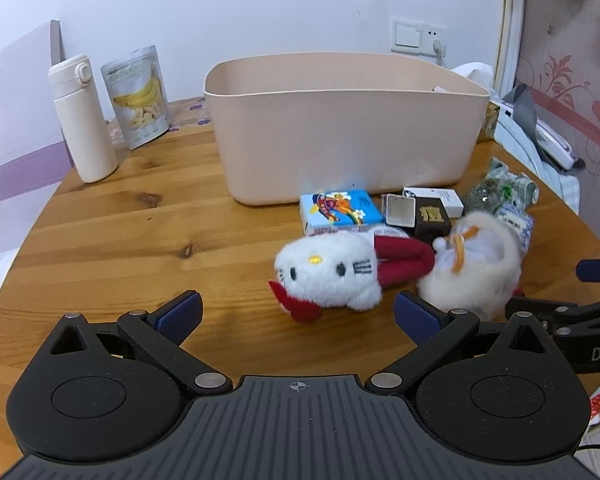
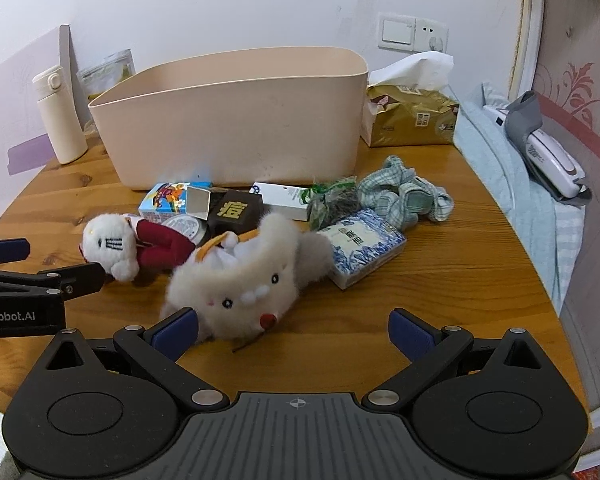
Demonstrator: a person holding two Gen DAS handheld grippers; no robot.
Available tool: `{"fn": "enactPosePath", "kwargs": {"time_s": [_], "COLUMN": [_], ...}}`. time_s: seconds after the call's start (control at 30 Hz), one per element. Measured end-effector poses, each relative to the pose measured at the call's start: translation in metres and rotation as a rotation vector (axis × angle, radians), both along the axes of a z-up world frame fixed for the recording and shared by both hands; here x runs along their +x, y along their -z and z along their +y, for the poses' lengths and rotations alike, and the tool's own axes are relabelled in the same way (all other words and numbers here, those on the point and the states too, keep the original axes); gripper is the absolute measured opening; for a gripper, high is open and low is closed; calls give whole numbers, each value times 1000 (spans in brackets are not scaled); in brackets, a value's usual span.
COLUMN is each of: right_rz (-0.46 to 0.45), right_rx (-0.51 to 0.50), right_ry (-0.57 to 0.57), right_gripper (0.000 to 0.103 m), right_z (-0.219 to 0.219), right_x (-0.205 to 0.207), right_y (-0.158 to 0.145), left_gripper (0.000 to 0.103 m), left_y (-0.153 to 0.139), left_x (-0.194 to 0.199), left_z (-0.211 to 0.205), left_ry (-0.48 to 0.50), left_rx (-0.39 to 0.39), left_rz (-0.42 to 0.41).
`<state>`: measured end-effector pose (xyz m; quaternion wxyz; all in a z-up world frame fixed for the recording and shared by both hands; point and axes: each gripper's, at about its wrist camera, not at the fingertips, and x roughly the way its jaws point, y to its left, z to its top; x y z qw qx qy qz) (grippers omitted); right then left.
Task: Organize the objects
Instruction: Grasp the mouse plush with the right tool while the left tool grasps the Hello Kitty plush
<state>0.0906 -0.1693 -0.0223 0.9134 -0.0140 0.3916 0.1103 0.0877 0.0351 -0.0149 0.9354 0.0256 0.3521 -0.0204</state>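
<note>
The left gripper hovers low over the wooden table with its blue-padded fingers spread wide and nothing between them. Just ahead of the gap, a little toward its right finger, lies a white cat plush with red legs, face up on the wood. Touching the plush's far side is a blue cartoon-printed box, and beyond that stands the beige storage bin, open-topped. Far off past the left finger, a white flask stands upright beside a banana snack pouch.

The right gripper is likewise released, fingers apart and empty. A fluffy cream plush lies directly ahead, its fur reaching the left fingertip; whether they touch cannot be told. Behind this plush sit a dark brown box with a gold character and a white carton. Ahead toward the right finger's side lies a blue-and-white patterned packet, pressed against the plush, with a checked green cloth and a small mesh-wrapped bundle beyond it. A gold tissue pack stands beside the bin's right end.
</note>
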Motion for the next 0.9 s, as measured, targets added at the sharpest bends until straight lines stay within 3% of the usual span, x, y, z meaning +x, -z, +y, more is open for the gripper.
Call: {"fn": "enactPosePath", "kwargs": {"time_s": [0.3,0.5,0.6,0.7,0.77,0.83,0.9], "right_rz": [35,53,49,46,36,35,30], "right_rx": [-3,48,58,74,81,100,100], "right_ry": [-21,-19,-30,-43,-51,-63,-70], "right_gripper": [99,96,90,80,63,46,37], "right_z": [14,12,14,16,17,19,21], "right_x": [22,32,35,37,37,37,36], "right_y": [14,22,23,22,22,21,20], "left_gripper": [103,103,99,94,85,66,59], "left_y": [14,23,26,27,28,29,29], "left_x": [24,39,42,43,43,43,41], "left_z": [-2,1,1,2,3,2,2], "left_ry": [-5,-9,4,8,22,36,36], "left_rx": [-22,-52,-57,-80,-99,-116,-119], "left_rz": [26,49,54,60,68,80,72]}}
